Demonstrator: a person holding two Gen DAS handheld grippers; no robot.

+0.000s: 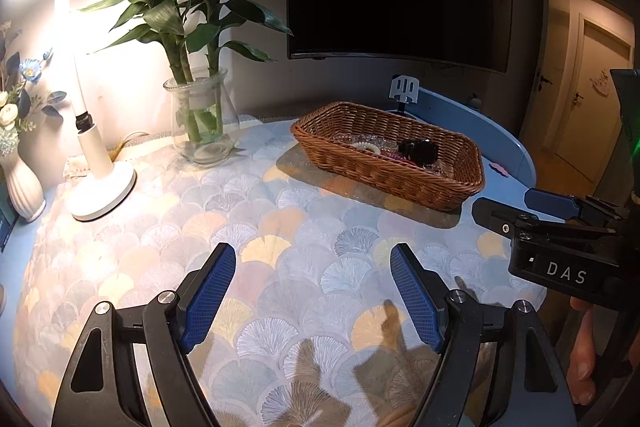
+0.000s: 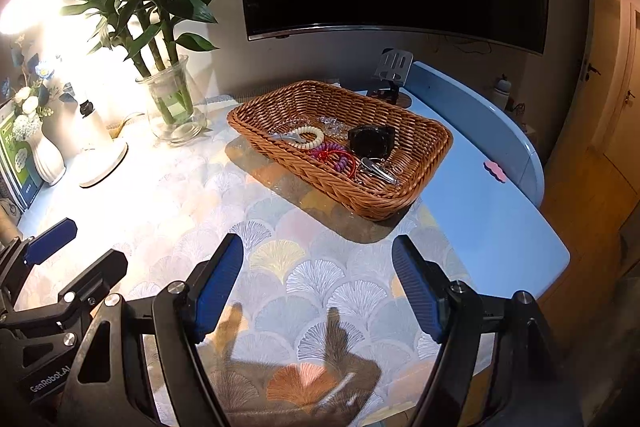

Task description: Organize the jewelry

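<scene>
Right wrist: one wicker basket point(image 2: 420, 143) holds one black watch point(image 2: 371, 139), two hair clips point(image 2: 378, 169).

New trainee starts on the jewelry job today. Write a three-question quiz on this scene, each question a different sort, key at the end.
1. True or false: the wicker basket stands on the floor.
2. Which lies in the basket? A) a black watch B) a spoon C) a book
3. Fill in: both the left gripper and the right gripper have their jaws ____, with nothing between them.

Key
1. False: it stands on the table, partly on the patterned cloth.
2. A. A cream bead bracelet and a purple coil hair tie lie beside it.
3. Open.
</scene>
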